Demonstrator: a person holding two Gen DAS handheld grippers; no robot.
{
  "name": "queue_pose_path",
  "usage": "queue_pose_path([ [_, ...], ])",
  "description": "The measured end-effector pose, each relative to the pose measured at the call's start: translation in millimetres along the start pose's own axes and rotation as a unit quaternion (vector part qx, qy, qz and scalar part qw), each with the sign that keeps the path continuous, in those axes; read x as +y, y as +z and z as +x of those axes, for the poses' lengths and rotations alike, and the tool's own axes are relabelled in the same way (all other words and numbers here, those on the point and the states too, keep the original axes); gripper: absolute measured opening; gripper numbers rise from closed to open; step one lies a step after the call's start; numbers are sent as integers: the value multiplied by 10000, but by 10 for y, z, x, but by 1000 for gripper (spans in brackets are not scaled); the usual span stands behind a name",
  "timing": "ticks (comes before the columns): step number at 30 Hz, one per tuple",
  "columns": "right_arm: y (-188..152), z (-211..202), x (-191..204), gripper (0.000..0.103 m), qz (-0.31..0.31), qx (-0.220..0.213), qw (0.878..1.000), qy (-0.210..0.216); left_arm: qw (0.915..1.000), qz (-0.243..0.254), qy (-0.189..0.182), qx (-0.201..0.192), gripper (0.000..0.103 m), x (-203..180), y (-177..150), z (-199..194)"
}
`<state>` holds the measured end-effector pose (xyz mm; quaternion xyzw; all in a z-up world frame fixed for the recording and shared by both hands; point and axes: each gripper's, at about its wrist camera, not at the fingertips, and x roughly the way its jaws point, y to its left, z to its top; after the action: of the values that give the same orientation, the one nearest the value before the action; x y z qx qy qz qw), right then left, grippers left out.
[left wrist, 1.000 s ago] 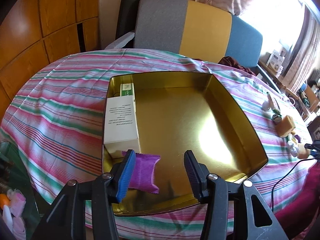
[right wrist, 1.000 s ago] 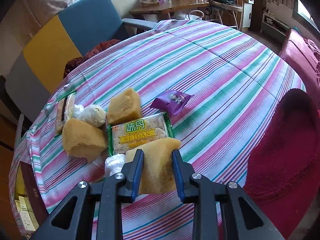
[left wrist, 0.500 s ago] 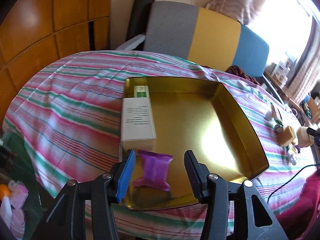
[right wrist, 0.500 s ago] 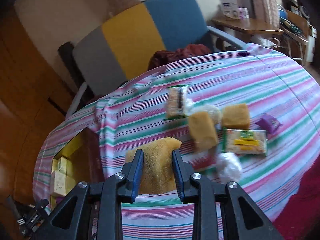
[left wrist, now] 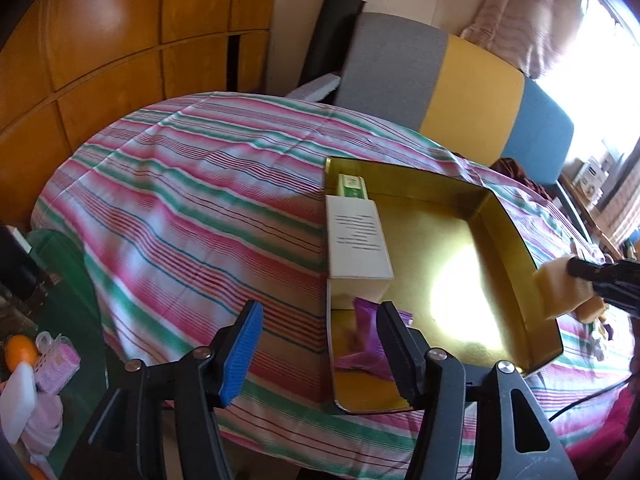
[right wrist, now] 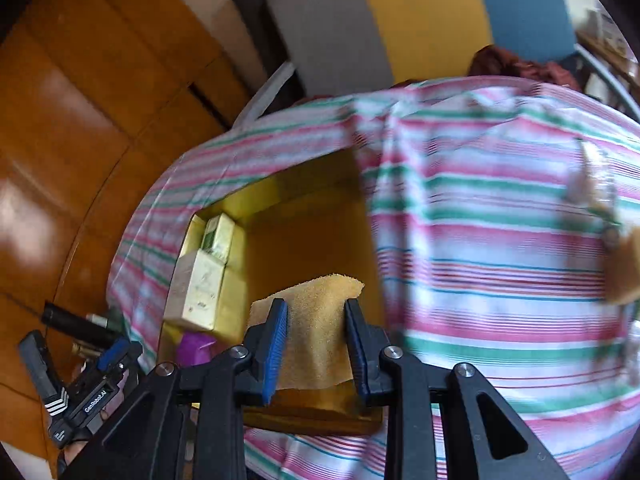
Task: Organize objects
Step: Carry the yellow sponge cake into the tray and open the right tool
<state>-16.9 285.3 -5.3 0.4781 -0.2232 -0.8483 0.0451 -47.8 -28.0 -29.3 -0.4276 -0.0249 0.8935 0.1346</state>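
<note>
The right gripper (right wrist: 316,344) has its 2 fingers clamped on a yellow sponge (right wrist: 316,320) above the gold tray (left wrist: 516,240); the left gripper (left wrist: 316,348), at the tray's 8 o'clock edge, has just been opening, nothing gripped; the purple packet (left wrist: 368,340) lies inside the tray below the white box (left wrist: 356,240), on the striped worktop (left wrist: 180,220).

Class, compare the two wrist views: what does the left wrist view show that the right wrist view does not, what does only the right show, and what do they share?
Only the left wrist view: the open, empty left tongs over the striped cloth, their jaws just widened, and a small orange fruit low at the left.

Only the right wrist view: the right tongs seen from behind, clamped on the yellow sponge block.

Both: the gold metal tray, its white carton, the purple foil packet and the sponge.
</note>
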Motion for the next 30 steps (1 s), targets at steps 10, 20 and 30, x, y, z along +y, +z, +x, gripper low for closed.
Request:
queue_pose_path([
  [10, -191, 760, 517, 29, -461, 1095, 9919, 457, 9997, -169, 136, -63, 69, 151, -16, -14],
  [20, -424, 924, 784, 63, -984, 1258, 9864, 388, 9997, -188, 107, -109, 77, 140, -35, -25],
  [30, -364, 486, 644, 67, -974, 519, 9939, 19, 9982, 235, 271, -483, 79, -75, 15, -180],
])
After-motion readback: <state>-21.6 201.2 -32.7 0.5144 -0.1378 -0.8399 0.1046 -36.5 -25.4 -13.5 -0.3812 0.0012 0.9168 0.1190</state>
